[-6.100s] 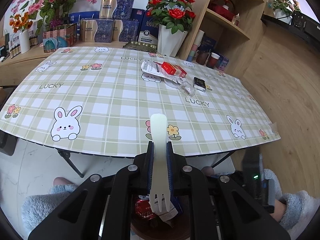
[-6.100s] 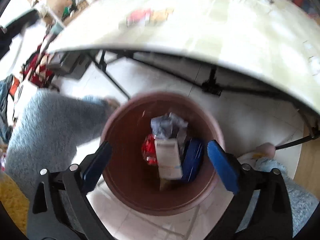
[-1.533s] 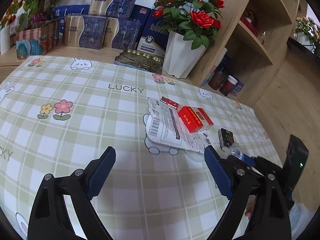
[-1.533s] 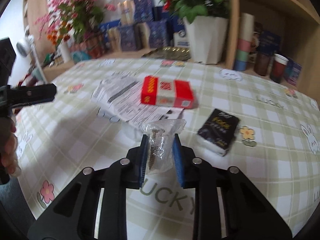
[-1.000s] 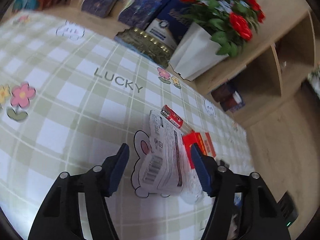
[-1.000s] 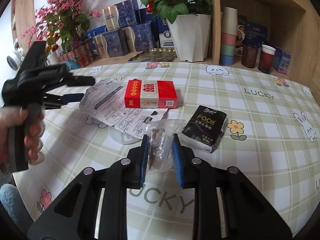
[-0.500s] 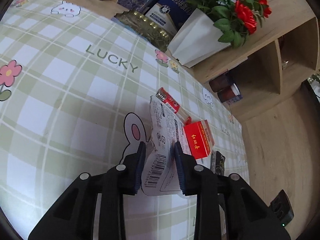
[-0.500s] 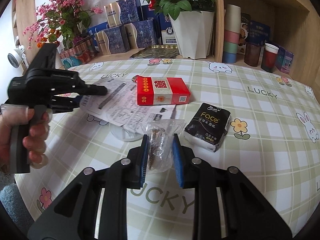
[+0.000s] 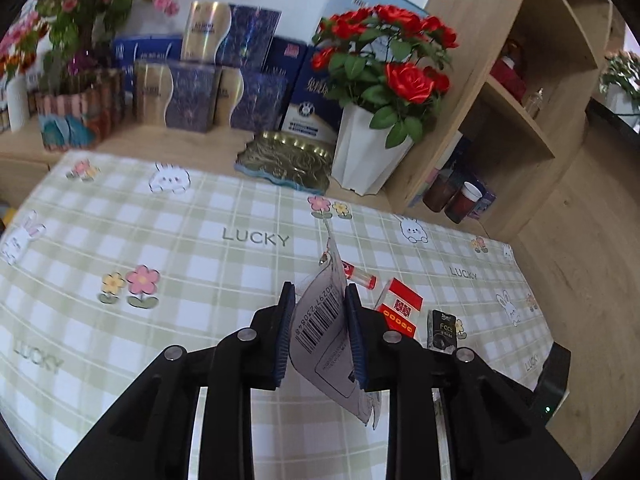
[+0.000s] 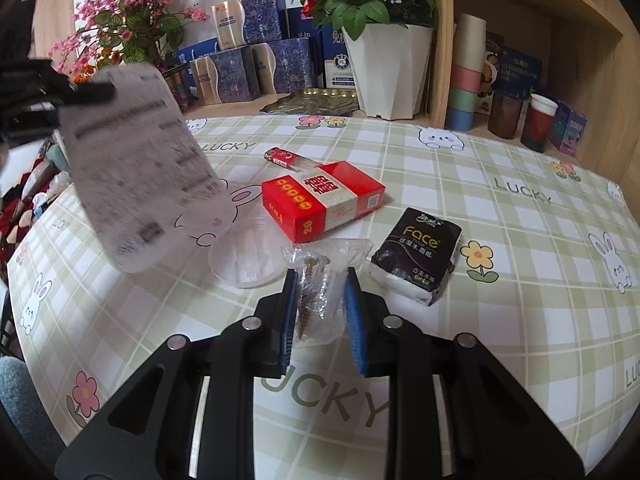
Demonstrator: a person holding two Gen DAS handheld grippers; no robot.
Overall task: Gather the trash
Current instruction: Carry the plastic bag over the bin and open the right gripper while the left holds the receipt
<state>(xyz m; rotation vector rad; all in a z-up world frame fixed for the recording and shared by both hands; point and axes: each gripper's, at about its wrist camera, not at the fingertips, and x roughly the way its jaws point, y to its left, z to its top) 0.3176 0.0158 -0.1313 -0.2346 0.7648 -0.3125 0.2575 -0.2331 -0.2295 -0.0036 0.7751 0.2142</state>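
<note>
My left gripper [image 9: 320, 300] is lifted above the checked tablecloth [image 9: 200, 248], its jaws closing and its pads pressing a white printed plastic bag [image 9: 320, 332] with a barcode. In the right wrist view that bag [image 10: 140, 168] hangs blurred at the left, off the table. My right gripper [image 10: 320, 280] rests low on the cloth, shut on a small clear bag of screws [image 10: 316, 292]. Still on the cloth are a red carton [image 10: 324, 200], a red lighter [image 10: 286, 159], a black tissue pack [image 10: 416, 256] and a clear plastic lid [image 10: 248, 260].
A white pot of red roses [image 10: 388, 68], a gold tin [image 9: 288, 160] and blue gift boxes [image 9: 192, 96] line the counter behind the table. A wooden shelf [image 10: 520, 80] with stacked cups stands at the right. The table edge curves near at the left.
The left gripper closed on the printed bag and raised it off the table; the red carton that lay on it now rests on the cloth. The right gripper kept still.
</note>
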